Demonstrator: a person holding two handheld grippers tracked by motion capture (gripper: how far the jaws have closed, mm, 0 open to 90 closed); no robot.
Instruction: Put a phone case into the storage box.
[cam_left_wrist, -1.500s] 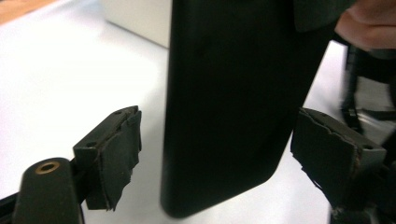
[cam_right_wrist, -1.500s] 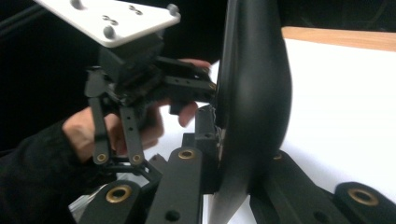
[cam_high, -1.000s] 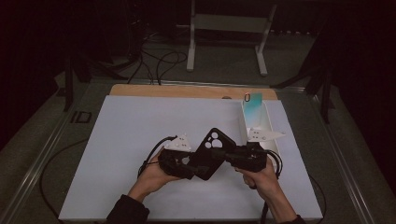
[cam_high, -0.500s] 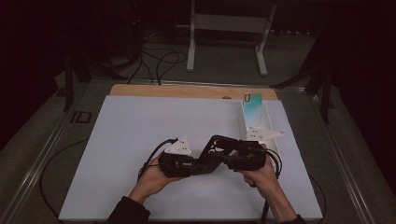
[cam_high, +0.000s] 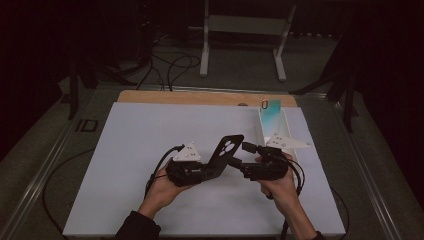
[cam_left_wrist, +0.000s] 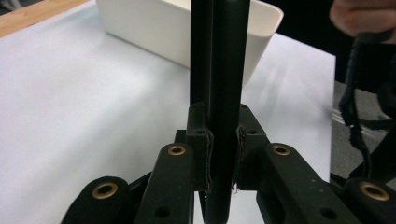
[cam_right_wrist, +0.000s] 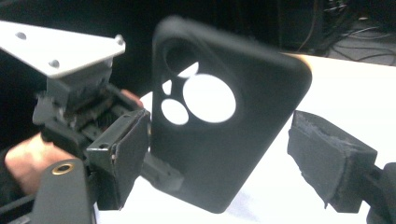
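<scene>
A black phone case (cam_high: 227, 149) with round camera holes stands tilted above the white mat, between the two grippers. My left gripper (cam_high: 212, 167) is shut on its lower edge. In the left gripper view the case (cam_left_wrist: 222, 93) rises edge-on between the pressed pads (cam_left_wrist: 205, 154). My right gripper (cam_high: 241, 155) faces it from the right, and its jaws have just been opening. In the right gripper view the case (cam_right_wrist: 219, 130) sits between the spread pads (cam_right_wrist: 327, 154), with a clear gap on the right side.
A long white tray (cam_high: 286, 125) stands at the right of the mat (cam_high: 140, 135), with a teal item (cam_high: 270, 117) inside. It also shows behind the case in the left gripper view (cam_left_wrist: 187, 28). A wooden board (cam_high: 200, 97) lines the far edge. Cables trail from both grippers.
The right gripper's jaws have spread and let go of the case. The left jaws have closed on it, and the case has tipped from nearly upright to a lean toward the right.
</scene>
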